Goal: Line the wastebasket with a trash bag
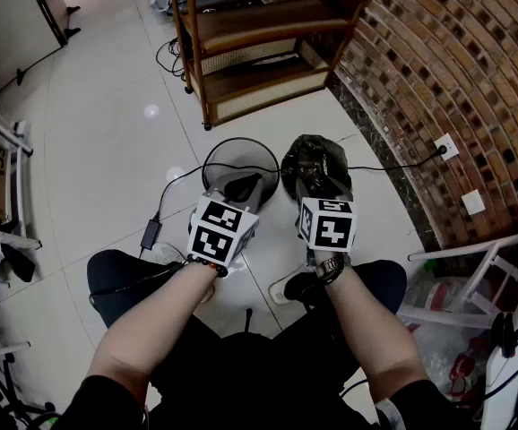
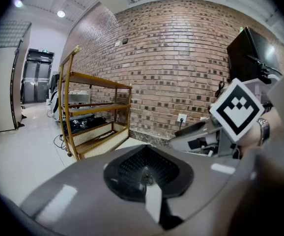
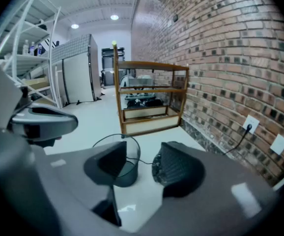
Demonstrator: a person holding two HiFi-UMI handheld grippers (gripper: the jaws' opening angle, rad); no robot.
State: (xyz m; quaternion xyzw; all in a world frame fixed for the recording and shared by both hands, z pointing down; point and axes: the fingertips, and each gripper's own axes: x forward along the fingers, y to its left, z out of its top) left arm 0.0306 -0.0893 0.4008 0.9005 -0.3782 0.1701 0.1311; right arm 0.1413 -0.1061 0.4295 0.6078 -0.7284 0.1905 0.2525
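- Item, trash bag [image 1: 317,161]: black and crumpled into a lump on the white floor [image 1: 107,150], upper centre of the head view. It is not yet in the basket. We see no clear long axis, though the lump stands slightly taller than wide in that frame.
- Item, wastebasket [image 1: 228,159]: black wire, upright and unlined, just left of the bag in the head view. We cannot tell whether the two touch.
- Item, right gripper [image 1: 323,191]: fingers spread with nothing between them. The bag lies directly ahead of its tips, near but apart.
- In the right gripper view, the gap between the fingers frames bare floor and the basket's side. The bag sits mostly behind the right-hand finger [image 3: 179,168], right of the gap's centre.
- Item, left gripper [image 1: 244,186]: fingers pressed together and holding nothing. It hovers over the near rim of the basket, at centre frame of the head view.
- Our judgement is that the right gripper is the nearer to the bag. The pick turns on swinging it slightly toward frame right, so the lump falls between the spread fingers rather than behind one.
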